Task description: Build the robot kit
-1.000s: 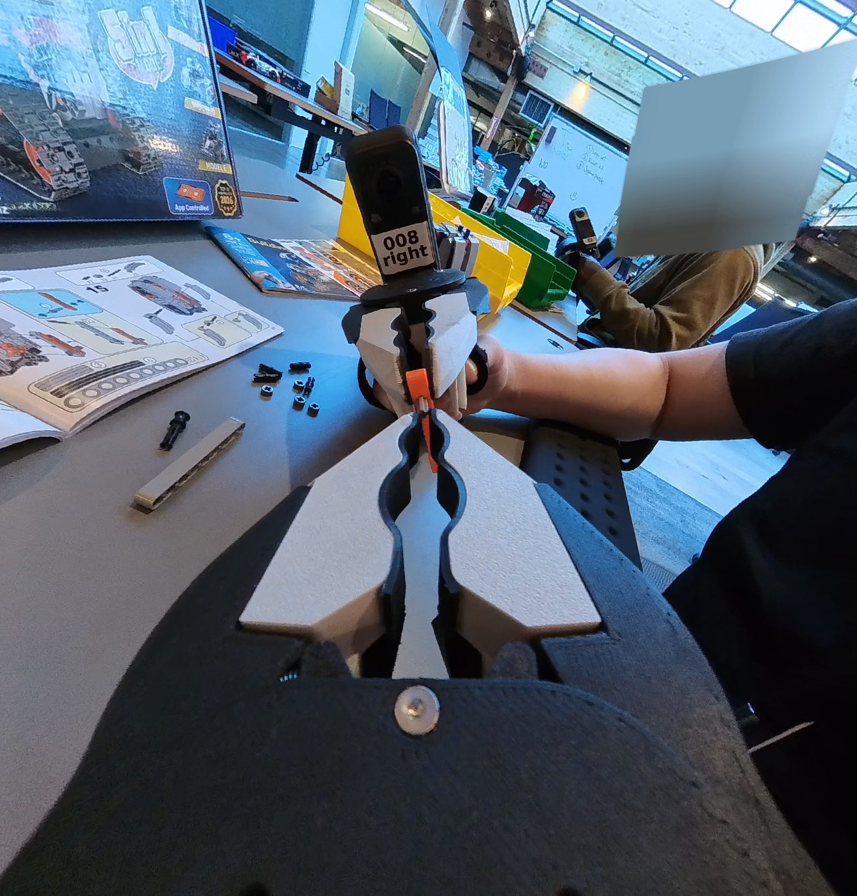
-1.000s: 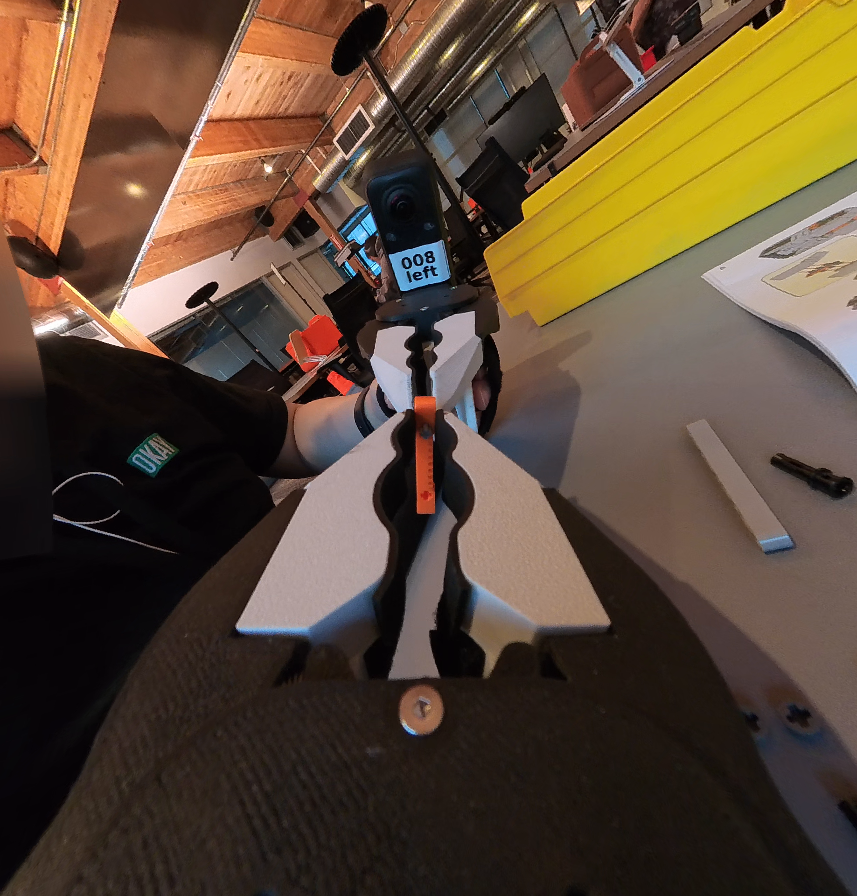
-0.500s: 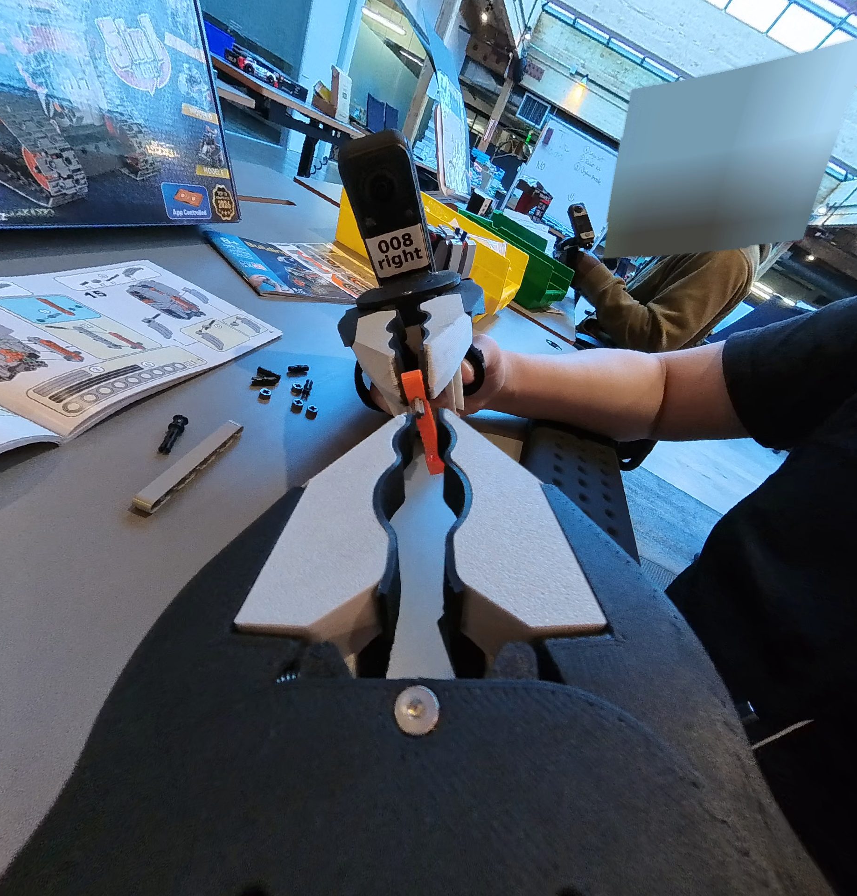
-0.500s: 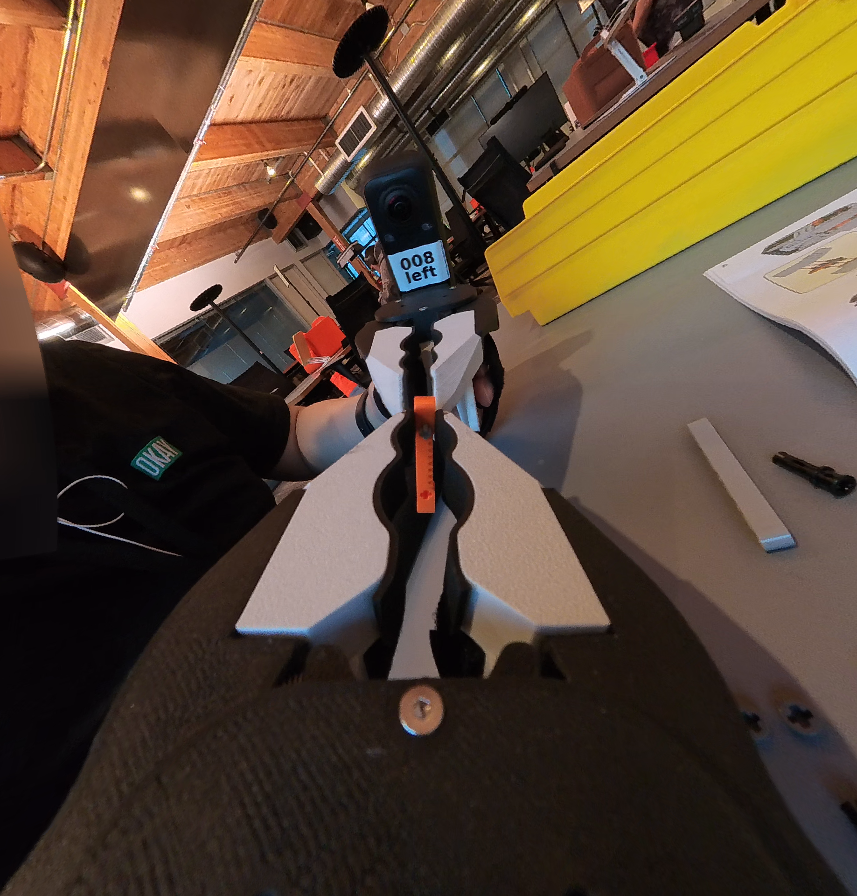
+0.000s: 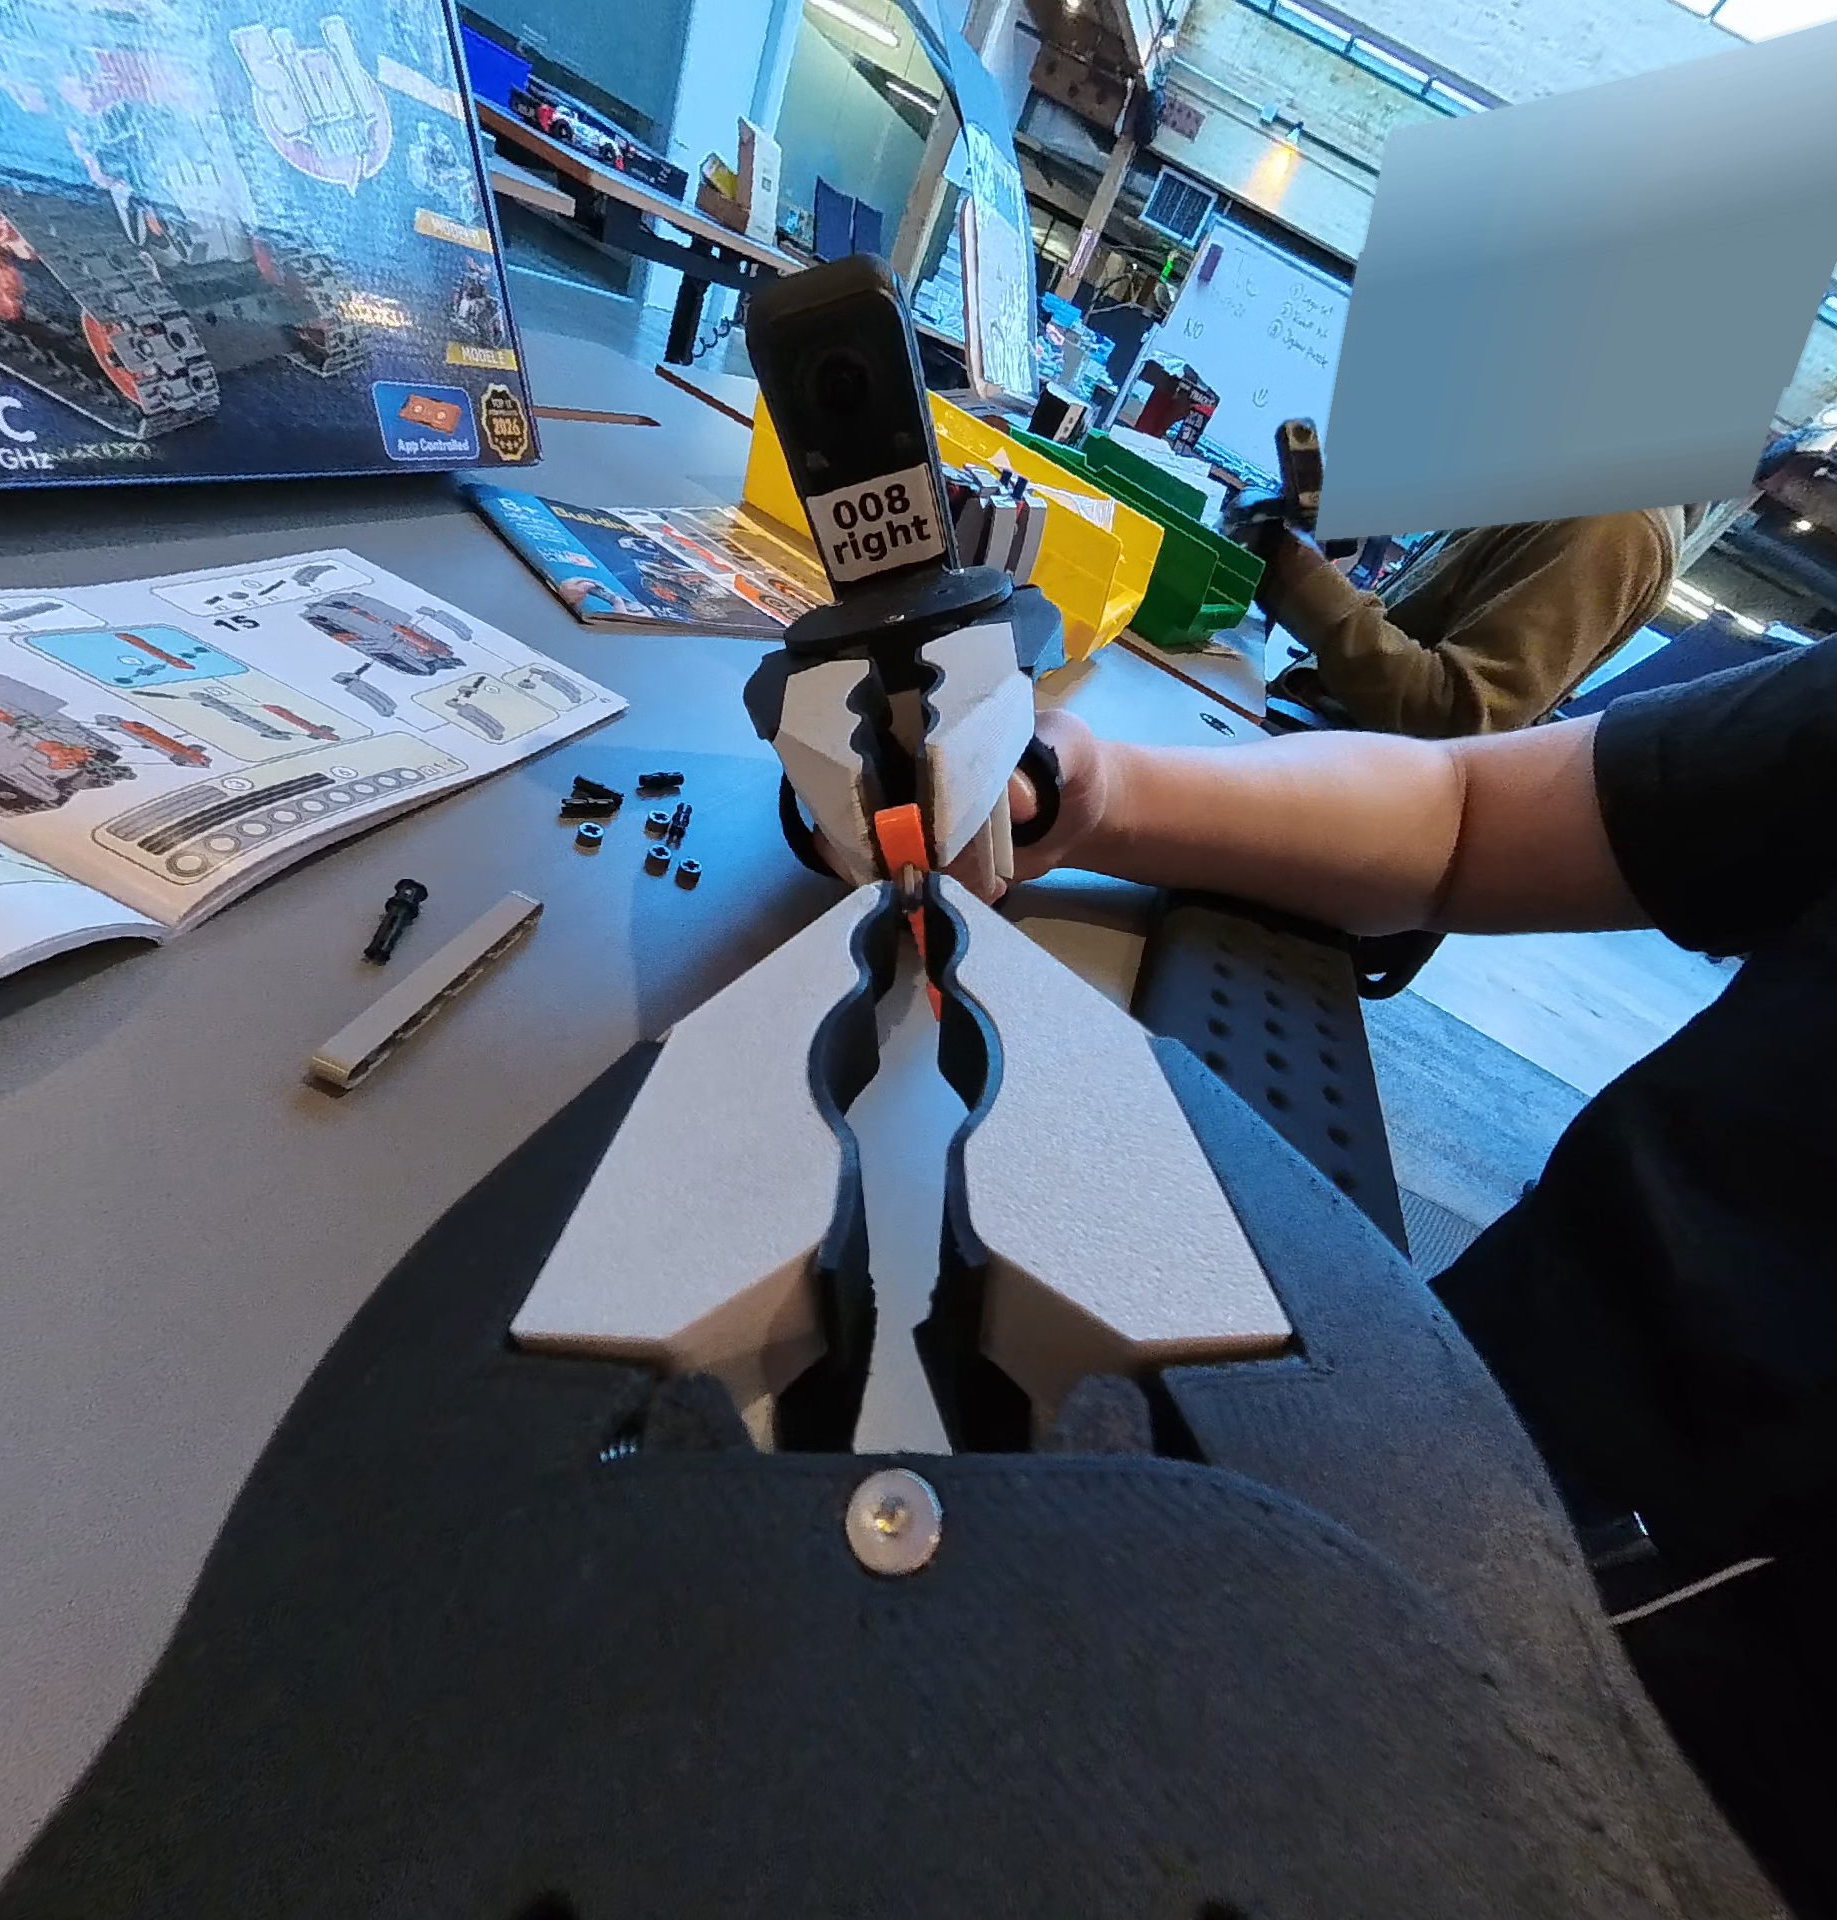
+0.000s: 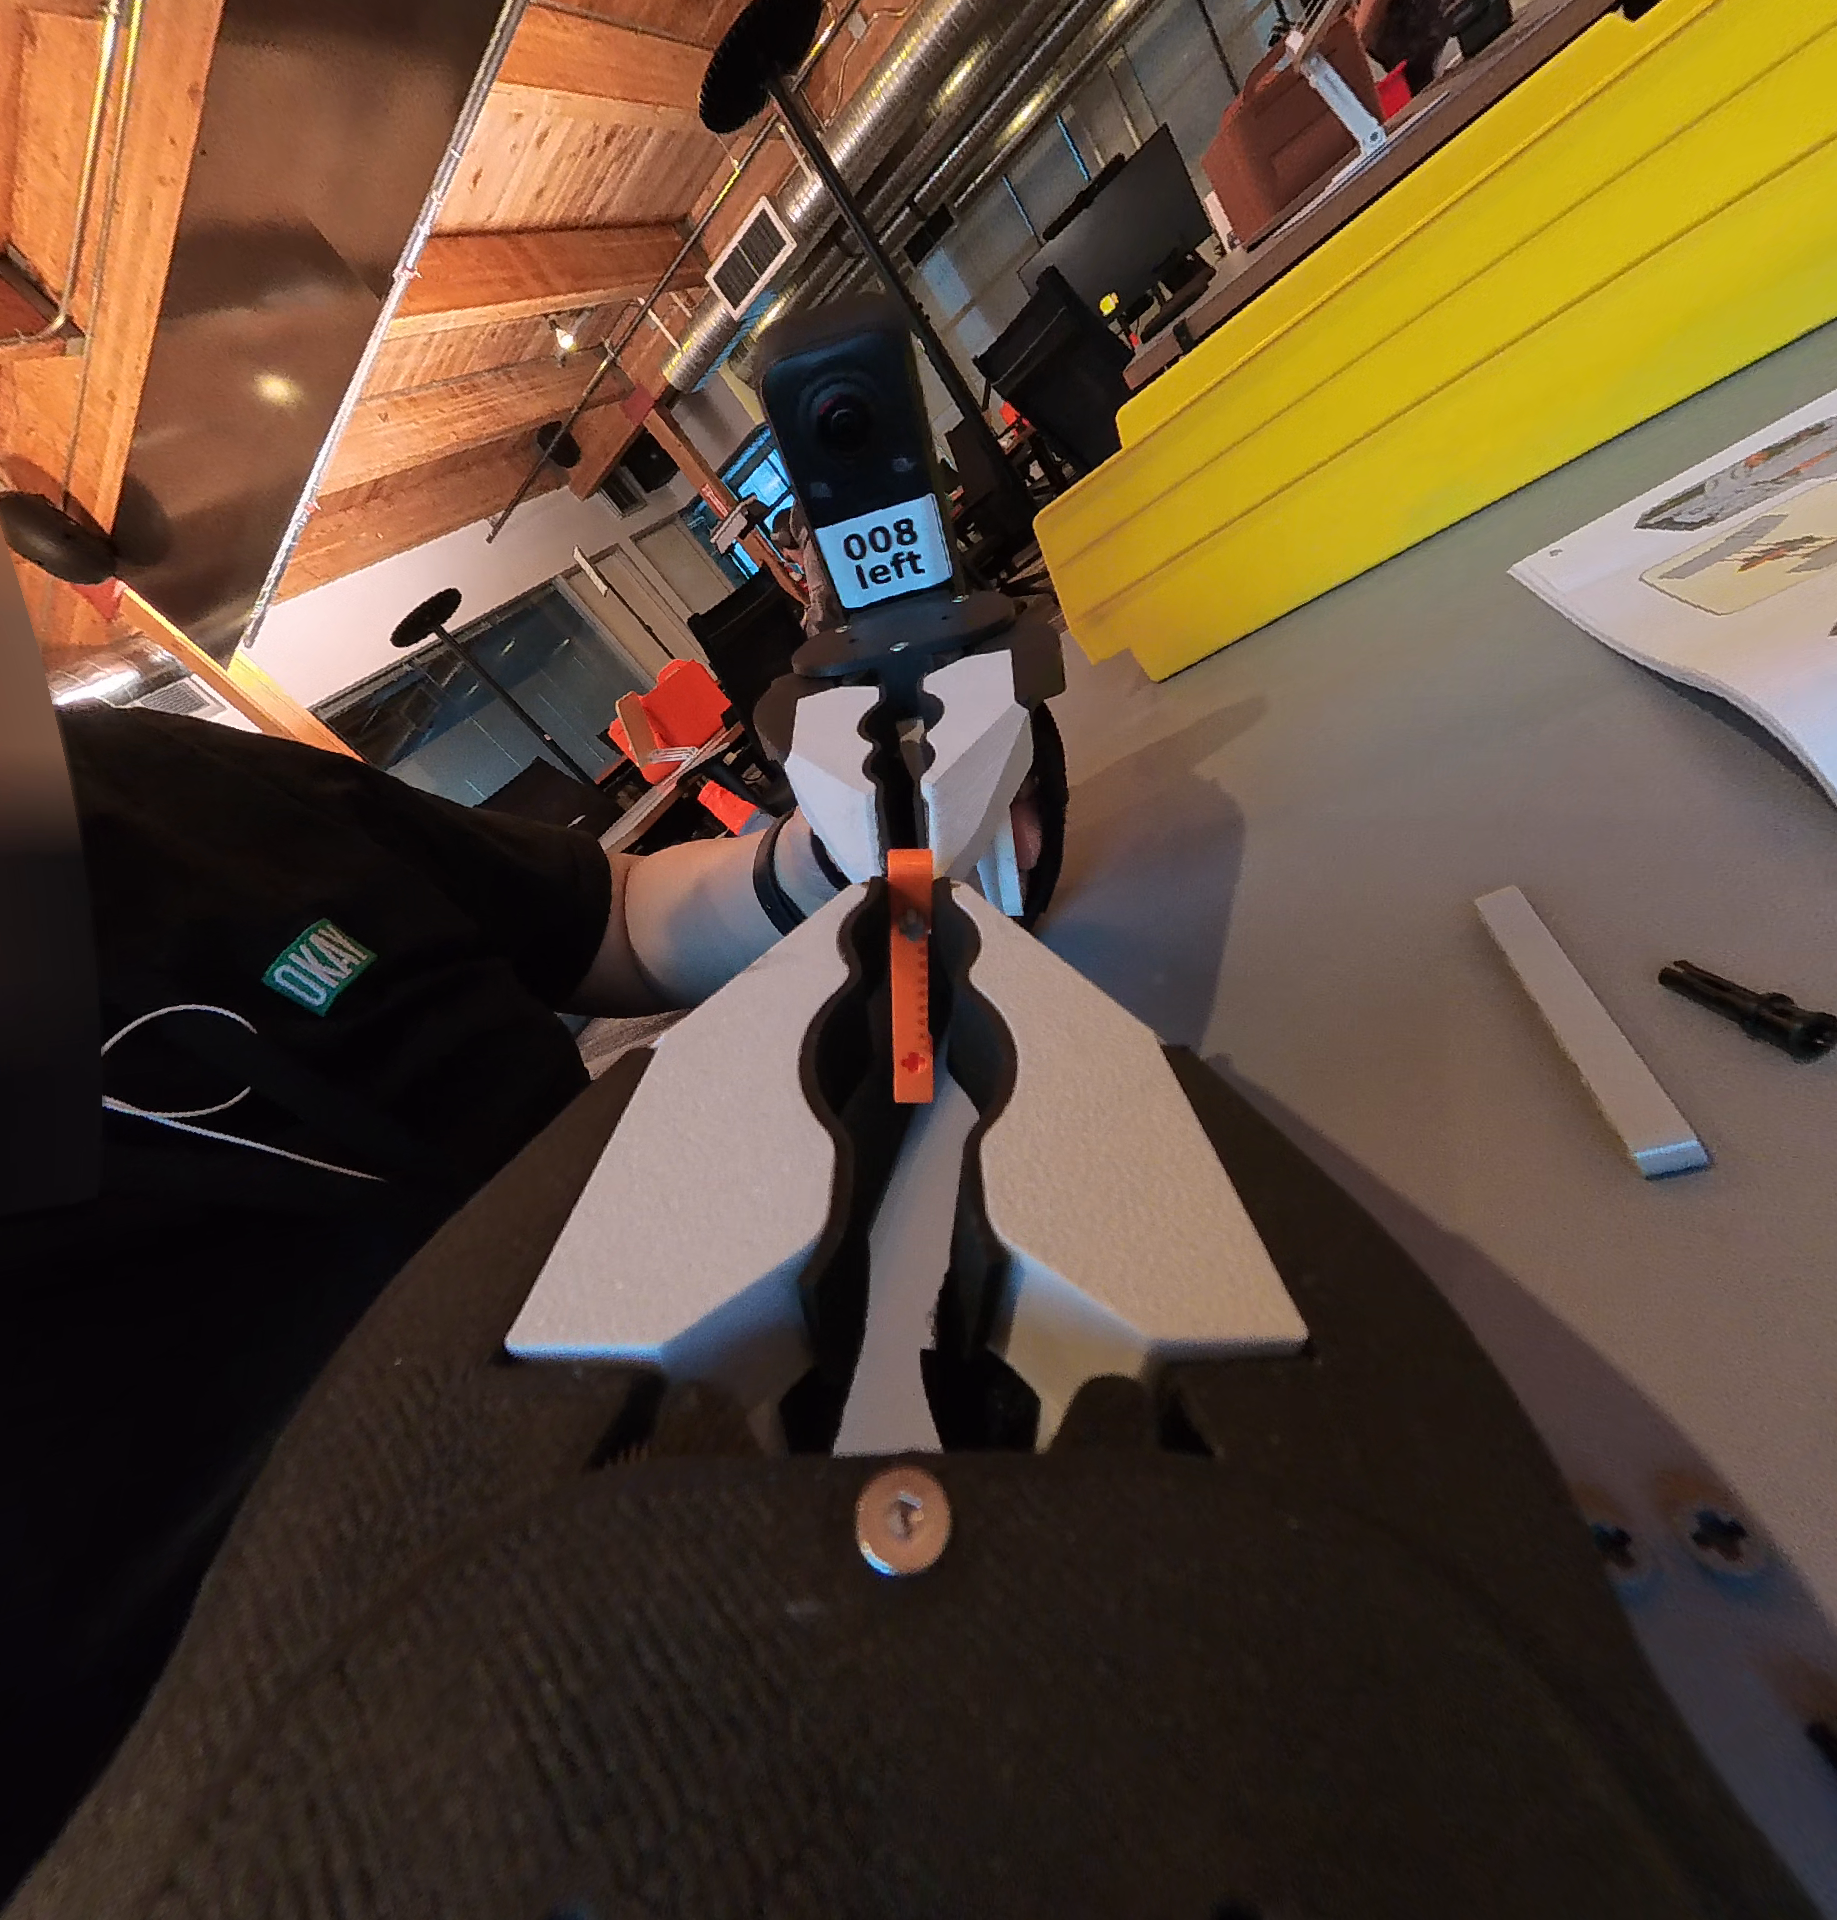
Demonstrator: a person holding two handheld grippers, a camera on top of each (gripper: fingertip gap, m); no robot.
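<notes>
My two grippers meet tip to tip above the grey table [image 5: 166, 1195]. My right gripper [image 6: 909, 904] is shut on a thin orange beam [image 6: 909, 987] that lies lengthwise between its fingers. The beam also shows in the left wrist view [image 5: 901, 831]. My left gripper [image 5: 906, 899] is shut, its tips on a small light-grey pin [image 5: 909, 881] that sits in the end of the beam. The pin also shows in the right wrist view [image 6: 909, 920]. The left gripper [image 6: 909, 842] faces my right one, and the right gripper [image 5: 898, 857] faces my left one.
On the table lie a long grey beam [image 5: 426, 992], a black pin [image 5: 394, 920] and several small black pieces [image 5: 633, 821]. An open instruction booklet [image 5: 218, 717], a toy box [image 5: 218, 239], and yellow [image 5: 1080, 551] and green bins [image 5: 1174, 551] stand behind. Another person's sleeve [image 5: 1496, 623] is at the right. My left and right fingertips are right by each other. The black pin [image 5: 394, 920] is about 12 centimetres from my right fingertips. Look for it in the right wrist view [image 6: 1756, 1014] too.
Almost nothing. Both grippers stay tip to tip with the orange beam between them; the right gripper has only wobbled slightly sideways.
</notes>
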